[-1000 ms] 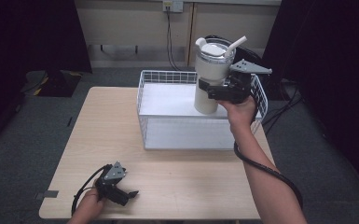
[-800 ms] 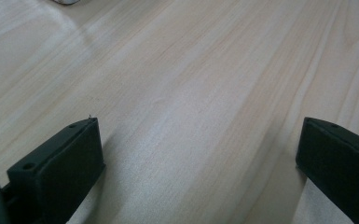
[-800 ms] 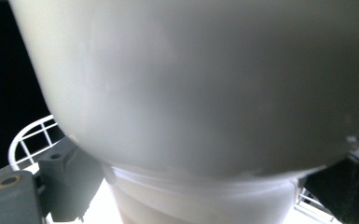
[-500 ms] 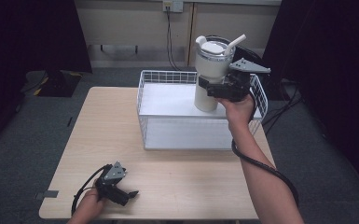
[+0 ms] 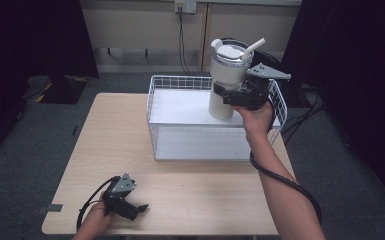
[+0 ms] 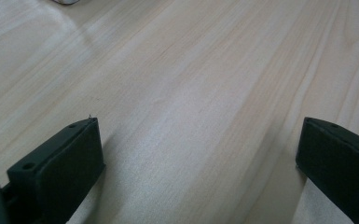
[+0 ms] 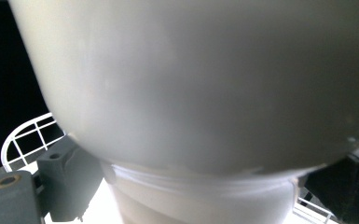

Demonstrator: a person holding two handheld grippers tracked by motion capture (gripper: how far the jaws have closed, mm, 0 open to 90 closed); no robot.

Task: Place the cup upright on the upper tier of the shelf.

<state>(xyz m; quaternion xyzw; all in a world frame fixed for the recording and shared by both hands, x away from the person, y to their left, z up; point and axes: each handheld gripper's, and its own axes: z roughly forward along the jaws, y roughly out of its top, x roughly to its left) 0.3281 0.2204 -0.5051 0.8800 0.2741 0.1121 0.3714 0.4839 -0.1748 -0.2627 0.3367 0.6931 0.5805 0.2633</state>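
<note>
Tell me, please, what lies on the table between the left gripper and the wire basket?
Nothing: in the high view, bare wooden table separates the left gripper from the wire basket.

A wall socket (image 5: 185, 6) sits beyond the table (image 5: 115, 135), its cord (image 5: 181, 35) hanging toward the grey carpet (image 5: 25, 150).

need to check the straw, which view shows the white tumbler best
The high view: the tall white lidded tumbler shows whole, straw and lid included, held above the white wire basket by the right tongs. The right gripper view shows just its blurred lower body, close up.
</note>
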